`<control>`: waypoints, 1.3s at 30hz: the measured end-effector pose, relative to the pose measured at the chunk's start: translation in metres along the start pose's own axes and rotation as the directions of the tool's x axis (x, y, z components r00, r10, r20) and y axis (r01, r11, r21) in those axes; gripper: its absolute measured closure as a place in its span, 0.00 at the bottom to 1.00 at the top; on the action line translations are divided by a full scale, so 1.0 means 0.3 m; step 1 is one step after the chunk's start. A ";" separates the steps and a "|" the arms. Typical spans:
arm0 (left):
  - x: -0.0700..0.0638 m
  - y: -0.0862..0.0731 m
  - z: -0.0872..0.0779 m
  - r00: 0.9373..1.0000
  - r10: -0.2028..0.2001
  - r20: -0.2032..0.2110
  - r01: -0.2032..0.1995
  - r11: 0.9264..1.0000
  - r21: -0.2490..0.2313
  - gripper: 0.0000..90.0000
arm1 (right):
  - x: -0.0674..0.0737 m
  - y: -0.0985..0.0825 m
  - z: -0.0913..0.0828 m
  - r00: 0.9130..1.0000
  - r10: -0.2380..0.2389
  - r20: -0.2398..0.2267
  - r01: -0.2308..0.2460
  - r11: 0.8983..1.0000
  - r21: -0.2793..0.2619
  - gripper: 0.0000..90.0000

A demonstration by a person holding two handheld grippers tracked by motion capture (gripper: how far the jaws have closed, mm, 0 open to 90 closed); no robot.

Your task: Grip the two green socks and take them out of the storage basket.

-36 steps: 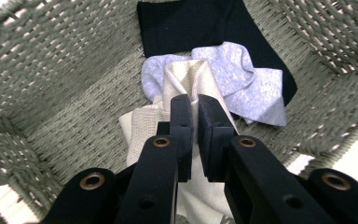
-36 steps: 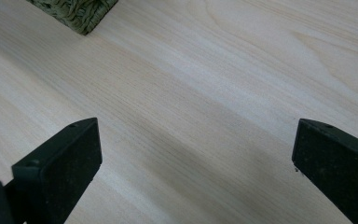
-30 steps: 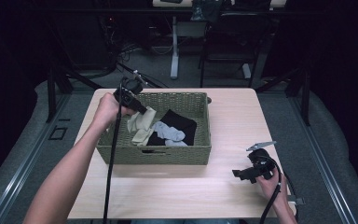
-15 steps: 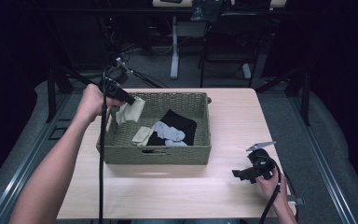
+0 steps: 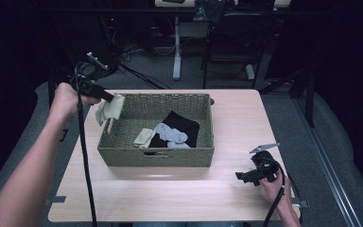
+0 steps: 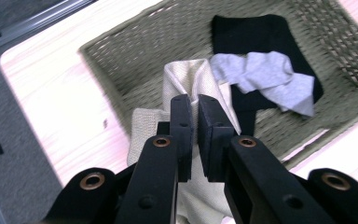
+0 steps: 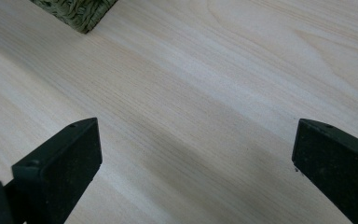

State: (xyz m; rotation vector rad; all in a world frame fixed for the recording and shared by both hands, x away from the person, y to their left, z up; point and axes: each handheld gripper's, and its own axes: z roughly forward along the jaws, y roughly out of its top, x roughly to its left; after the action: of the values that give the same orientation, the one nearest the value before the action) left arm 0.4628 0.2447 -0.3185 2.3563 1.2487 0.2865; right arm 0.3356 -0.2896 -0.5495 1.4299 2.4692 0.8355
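High view: left gripper (image 5: pixel 108 97) pinching cream sock (image 5: pixel 109 109) over wicker basket's (image 5: pixel 156 156) left rim, lifted for removal; right gripper (image 5: pixel 244 176) idle right of basket. Left gripper view: jaws clamped on sock (image 6: pixel 191 77). Right gripper view: jaws wide, empty, above table (image 7: pixel 200 88)

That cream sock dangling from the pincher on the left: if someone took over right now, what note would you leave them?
Left gripper: shut on the cream sock, held in the air over the basket's left rim.
Right gripper: open, holding nothing, low over the table to the basket's right.
In the basket: a second cream sock, a grey sock, a black garment.
Done: one sock lifted out.
Left, probably: set it down outside the basket, then take out the rest.
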 end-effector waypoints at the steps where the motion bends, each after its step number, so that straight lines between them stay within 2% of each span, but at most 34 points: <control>1: 0.016 -0.014 -0.006 1.000 -0.012 -0.009 0.012 1.000 -0.003 0.94 | 0.000 0.000 0.000 1.000 -0.001 0.001 0.001 1.000 0.000 0.01; 6: 0.074 -0.068 -0.025 0.998 -0.057 -0.029 0.057 0.998 -0.006 0.94 | 0.002 -0.003 0.001 1.000 0.011 0.006 -0.011 1.000 -0.008 0.01; 9: 0.111 -0.103 -0.036 0.995 -0.092 -0.042 0.091 0.996 -0.013 0.94 | -0.001 -0.002 0.000 1.000 0.000 0.004 0.000 1.000 0.004 0.01; 13: 0.158 -0.152 -0.036 0.989 -0.130 -0.073 0.130 0.991 -0.011 0.94 | 0.001 -0.001 0.002 1.000 -0.002 0.005 0.002 1.000 0.006 0.01; 16: 0.196 -0.193 -0.020 0.983 -0.170 -0.074 0.171 0.985 -0.002 0.94 | 0.000 -0.002 0.003 1.000 0.000 0.005 0.000 1.000 0.007 0.01; 22: 0.264 -0.275 0.035 0.967 -0.236 -0.094 0.239 0.971 0.015 0.94 | 0.000 -0.002 0.001 1.000 0.003 0.006 -0.003 1.000 0.013 0.01; 24: 0.277 -0.296 0.054 0.964 -0.247 -0.096 0.250 0.968 0.017 0.94 | 0.000 -0.002 0.001 1.000 0.003 0.007 -0.003 1.000 0.013 0.01; 26: 0.287 -0.319 0.076 0.958 -0.265 -0.106 0.268 0.963 0.016 0.94 | -0.001 -0.002 0.001 1.000 0.003 0.007 -0.003 1.000 0.013 0.01; 30: 0.301 -0.365 0.133 0.946 -0.288 -0.149 0.293 0.956 0.011 0.94 | 0.000 -0.002 0.002 1.000 0.003 0.008 -0.003 1.000 0.015 0.01; 36: 0.315 -0.421 0.224 0.933 -0.325 -0.151 0.332 0.943 0.025 0.94 | 0.000 -0.002 0.002 1.000 0.003 0.008 -0.003 1.000 0.014 0.01; 39: 0.312 -0.441 0.274 0.930 -0.337 -0.147 0.345 0.938 0.036 0.94 | -0.001 -0.002 0.002 1.000 0.003 0.007 -0.003 1.000 0.014 0.01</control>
State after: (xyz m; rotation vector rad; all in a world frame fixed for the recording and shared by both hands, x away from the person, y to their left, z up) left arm 0.4512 0.3617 -0.4570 2.1460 1.7275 0.3048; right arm 0.3356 -0.2897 -0.5503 1.4394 2.4732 0.8136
